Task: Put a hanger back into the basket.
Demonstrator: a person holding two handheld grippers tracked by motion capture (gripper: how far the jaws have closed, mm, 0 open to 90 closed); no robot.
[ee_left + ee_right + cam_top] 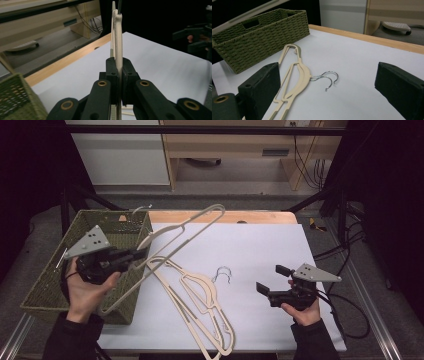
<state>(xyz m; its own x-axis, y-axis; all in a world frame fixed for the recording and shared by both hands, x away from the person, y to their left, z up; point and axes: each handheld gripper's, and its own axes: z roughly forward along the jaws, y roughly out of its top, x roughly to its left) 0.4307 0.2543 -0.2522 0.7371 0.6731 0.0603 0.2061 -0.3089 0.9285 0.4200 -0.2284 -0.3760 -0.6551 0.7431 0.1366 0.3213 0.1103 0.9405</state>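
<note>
While clamped edge-on, the beige hanger [118,37] looks thin, probably plastic

A green woven basket [50,275] sits at the table's left edge, two beige hangers [200,305] with metal hooks lie stacked on the white sheet [260,245] covering the wooden table [220,216], and a light wood cabinet [235,145] stands on the floor behind.

high: overhead, forward-down | gripper views: close, low | shared: table [260,250]
</note>
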